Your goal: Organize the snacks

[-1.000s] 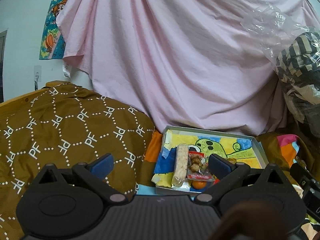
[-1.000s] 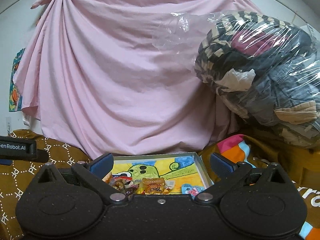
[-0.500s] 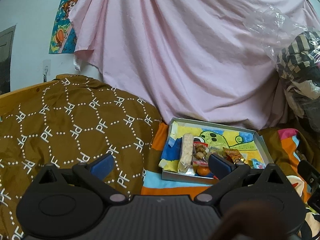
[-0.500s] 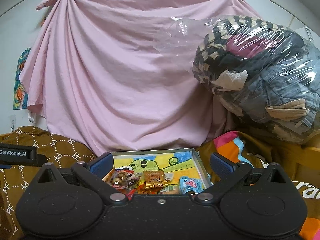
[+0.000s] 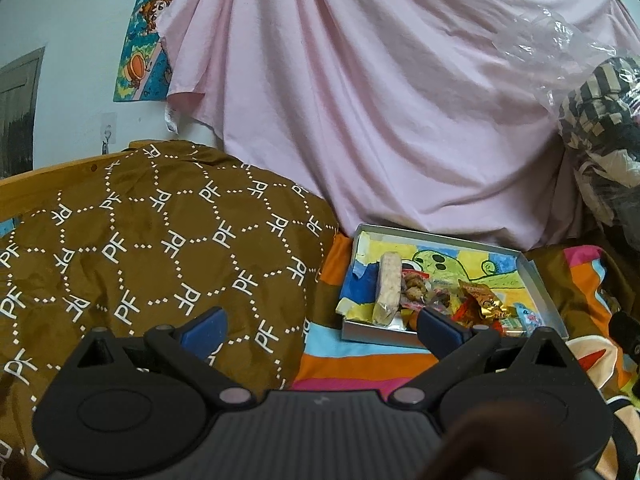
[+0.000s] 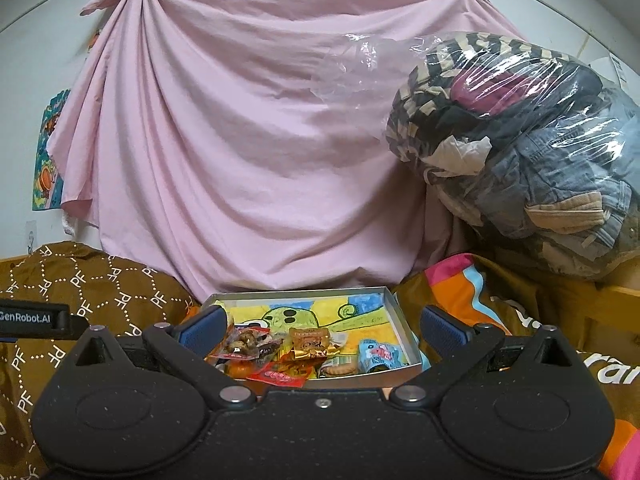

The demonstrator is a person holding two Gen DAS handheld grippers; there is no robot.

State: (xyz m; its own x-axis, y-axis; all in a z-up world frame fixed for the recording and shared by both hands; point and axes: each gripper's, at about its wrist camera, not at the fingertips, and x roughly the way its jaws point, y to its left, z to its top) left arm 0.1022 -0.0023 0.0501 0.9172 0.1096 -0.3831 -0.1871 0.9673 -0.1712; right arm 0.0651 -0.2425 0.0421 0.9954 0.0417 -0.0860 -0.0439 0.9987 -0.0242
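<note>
A shallow metal tray [image 5: 536, 280] [image 6: 402, 328] lined with a cartoon drawing lies on a striped blanket. Wrapped snacks crowd its near edge: a long pale bar [image 5: 389, 288], a clear pack of brown bites [image 5: 416, 289] [image 6: 242, 342], a gold-orange packet [image 5: 482, 300] [image 6: 310, 342], a light blue packet [image 6: 374, 354], a red packet [image 6: 278, 376] and a round biscuit [image 6: 338, 370]. My left gripper [image 5: 320, 328] hovers open, back from the tray and to its left. My right gripper [image 6: 322, 326] hangs open just before the tray's near edge. Neither holds anything.
A brown quilt with white "PF" print [image 5: 140, 248] [image 6: 80, 280] bulges left of the tray. Pink cloth [image 5: 380, 100] [image 6: 240, 140] drapes the wall behind. A clear bag of clothes [image 6: 520, 152] sits at the right on a wooden frame. The other gripper's body [image 6: 32, 316] shows at left.
Both grippers have pulled back from the tray and risen slightly, so more of the tray and blanket shows. The left view has swung leftwards. The snacks have not moved.
</note>
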